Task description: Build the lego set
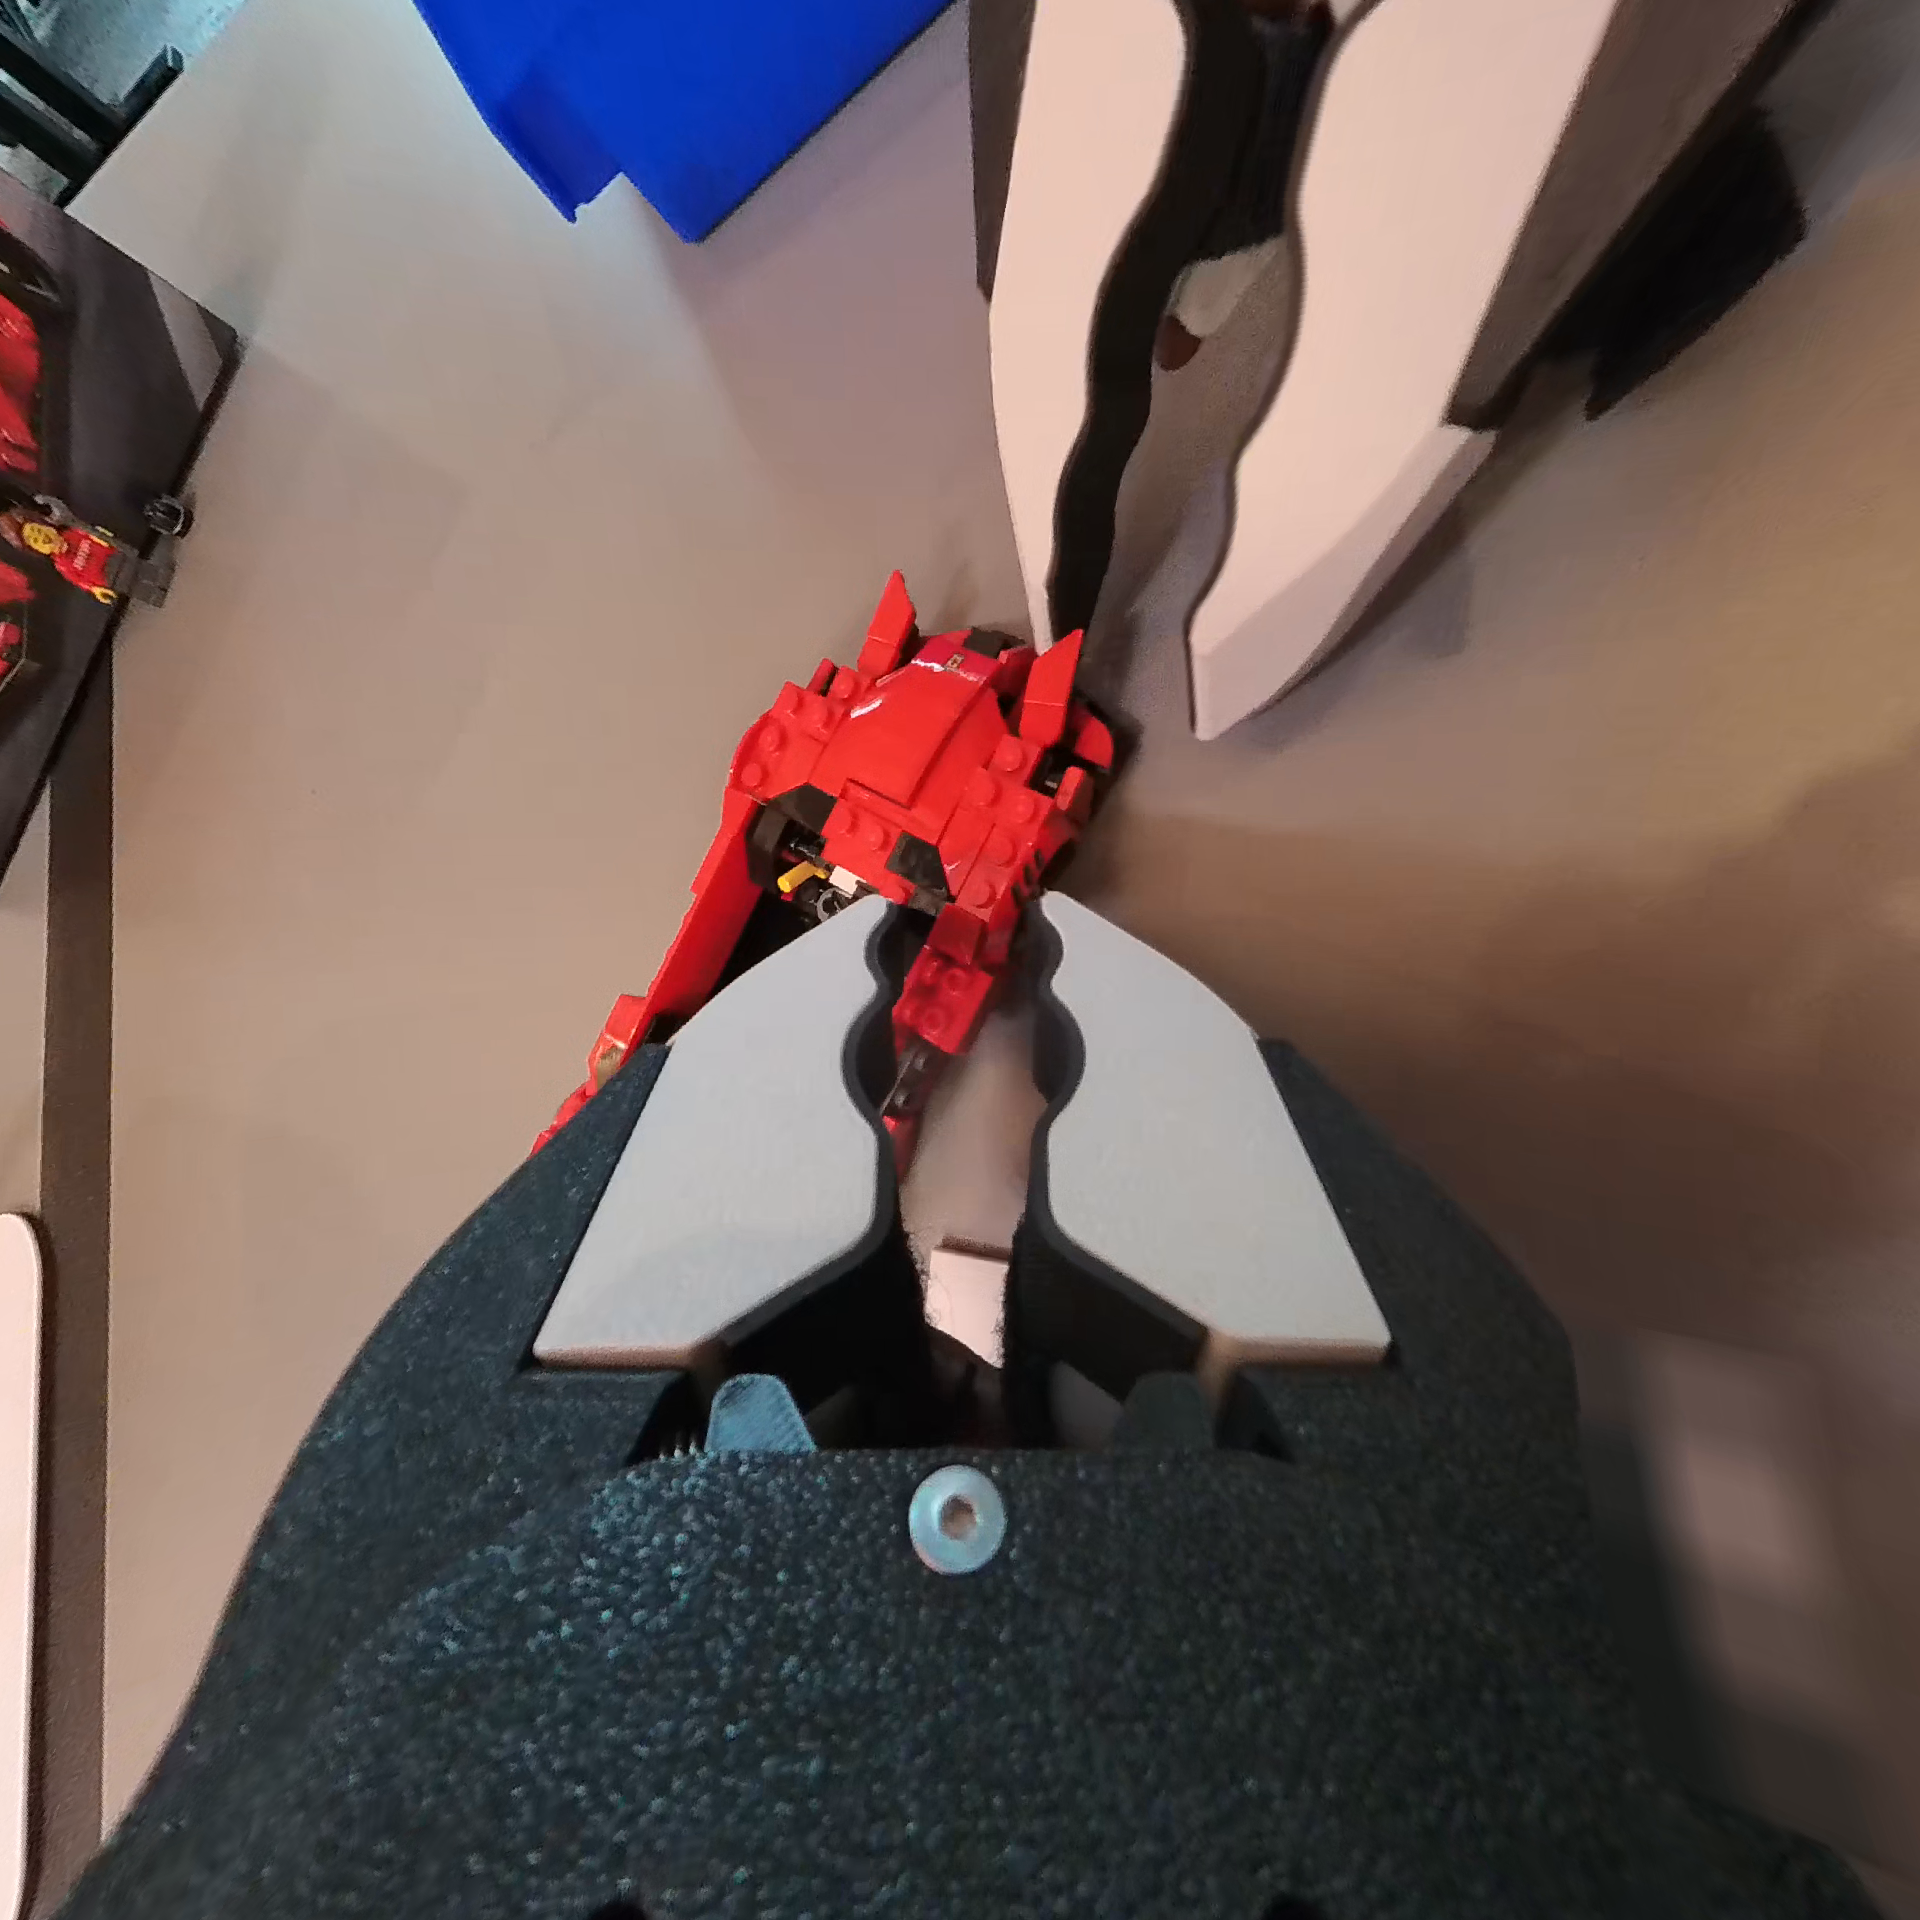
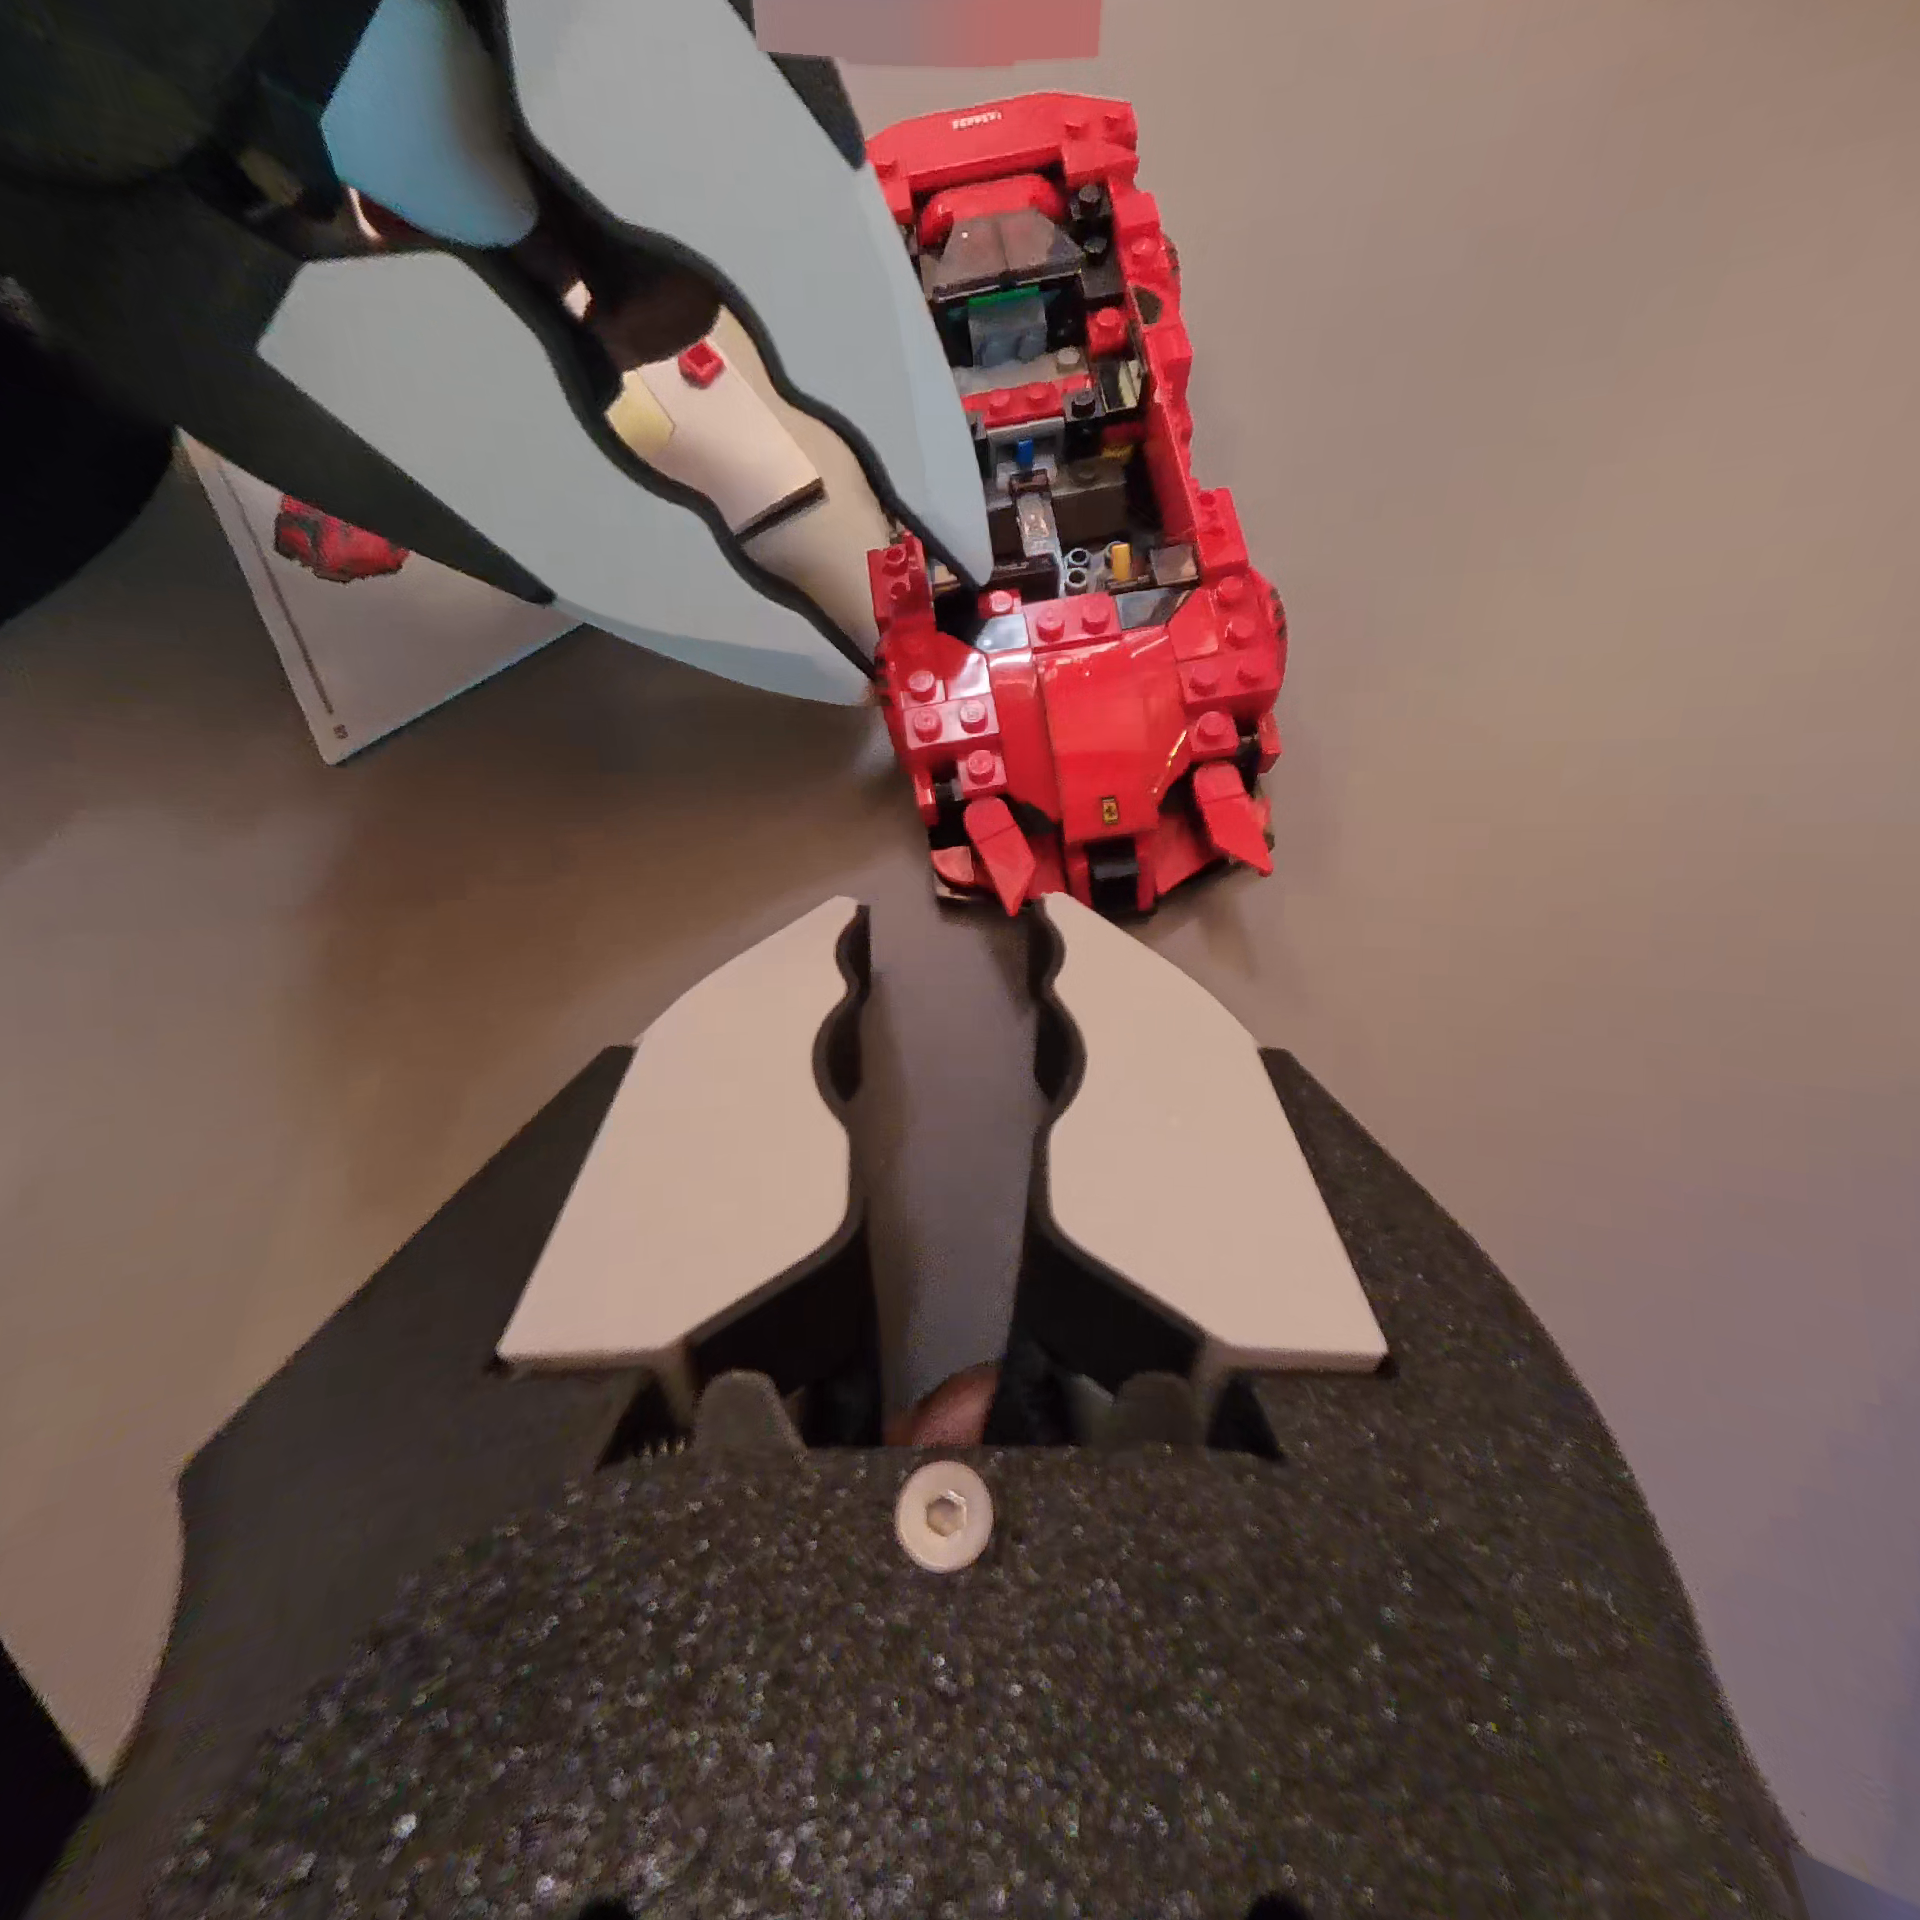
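Observation:
A partly built red lego car (image 2: 1101,707) with an open cockpit stands on the grey table. It also shows in the left wrist view (image 1: 914,748). My left gripper (image 1: 956,909) is closed over the car's side wall near the front fender. In the right wrist view, the left gripper (image 2: 920,634) has one finger inside the cockpit and one outside. My right gripper (image 2: 951,914) is open and empty, its tips just short of the car's nose. In the left wrist view, the right gripper (image 1: 1132,675) comes down from above.
A blue bin (image 1: 675,104) stands at the far side. A dark instruction sheet (image 1: 94,395) with a red minifigure (image 1: 73,551) lies at the left. A white booklet (image 2: 364,644) lies beside the car, and a small red piece (image 2: 701,364) lies past it. The grippers' ends are close to 5 centimetres from one another.

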Tool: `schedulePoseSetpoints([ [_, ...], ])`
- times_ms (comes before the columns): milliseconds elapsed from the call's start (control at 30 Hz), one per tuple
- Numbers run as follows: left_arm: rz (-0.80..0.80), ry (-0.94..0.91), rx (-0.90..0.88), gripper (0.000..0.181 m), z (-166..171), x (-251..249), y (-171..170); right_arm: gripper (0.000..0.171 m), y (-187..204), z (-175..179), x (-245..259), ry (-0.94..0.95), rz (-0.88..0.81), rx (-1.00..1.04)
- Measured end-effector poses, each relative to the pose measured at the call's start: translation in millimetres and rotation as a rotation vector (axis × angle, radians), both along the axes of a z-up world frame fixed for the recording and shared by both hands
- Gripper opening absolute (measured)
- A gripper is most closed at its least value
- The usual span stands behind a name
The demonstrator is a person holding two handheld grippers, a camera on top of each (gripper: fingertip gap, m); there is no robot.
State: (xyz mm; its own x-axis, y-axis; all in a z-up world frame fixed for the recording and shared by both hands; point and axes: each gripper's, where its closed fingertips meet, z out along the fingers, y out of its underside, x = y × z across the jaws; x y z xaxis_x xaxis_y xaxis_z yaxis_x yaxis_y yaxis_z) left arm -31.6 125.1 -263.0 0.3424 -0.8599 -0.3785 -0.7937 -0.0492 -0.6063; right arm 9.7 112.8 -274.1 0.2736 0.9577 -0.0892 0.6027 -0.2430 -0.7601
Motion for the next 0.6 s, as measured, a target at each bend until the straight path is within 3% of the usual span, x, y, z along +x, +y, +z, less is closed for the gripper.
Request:
schedulePoseSetpoints([
  [200,0.009,0.003,0.003,0.021,-0.1,0.5,0.5,0.030,9.0,1.2,2.3,-0.061,-0.022,0.239],
  [600,0.052,-0.016,-0.014,0.021,0.2,0.8,2.4,0.020,13.8,-2.0,1.7,-0.111,-0.077,0.295],
])
